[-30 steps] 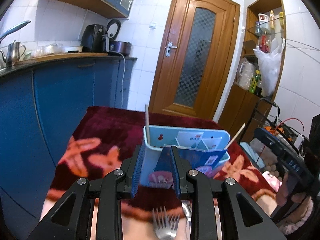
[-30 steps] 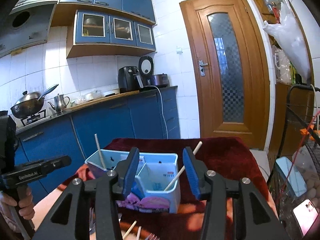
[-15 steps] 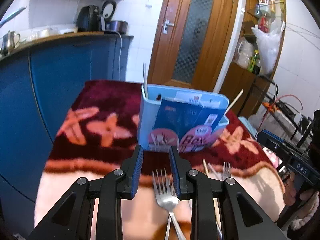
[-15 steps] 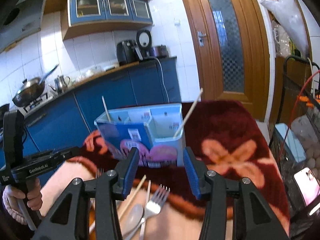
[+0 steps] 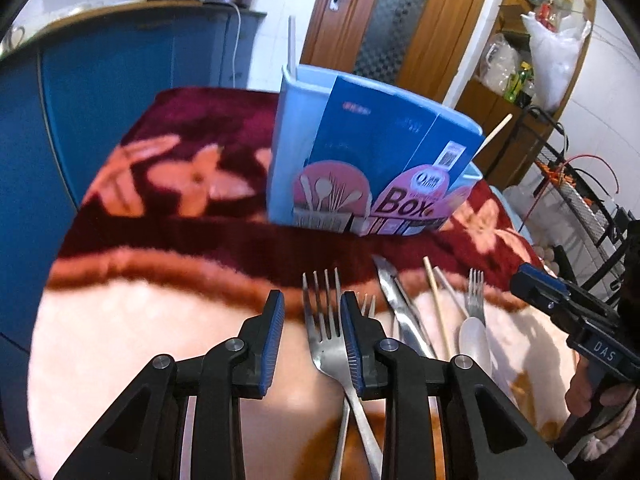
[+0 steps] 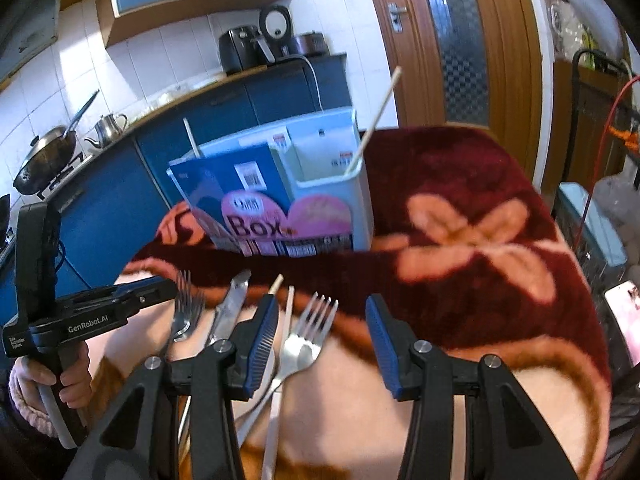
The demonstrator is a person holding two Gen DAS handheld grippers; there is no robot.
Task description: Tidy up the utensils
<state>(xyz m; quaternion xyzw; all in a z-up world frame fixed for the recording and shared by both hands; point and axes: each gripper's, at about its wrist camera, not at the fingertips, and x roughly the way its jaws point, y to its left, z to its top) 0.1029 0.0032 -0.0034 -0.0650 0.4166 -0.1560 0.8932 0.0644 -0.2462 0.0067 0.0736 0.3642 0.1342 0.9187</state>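
A worktop covered by a maroon-and-peach flowered plush blanket point(image 5: 168, 208) carries, at its far side, an upright light-blue plastic utensil box point(image 5: 372, 160) holding two wooden chopsticks. Near it lie loose utensils: the left claw point(image 5: 312, 332), narrowly parted, straddles a silver metal fork point(image 5: 326, 328). The right claw point(image 6: 322, 336), wide apart, flanks a second silver fork point(image 6: 308, 340).
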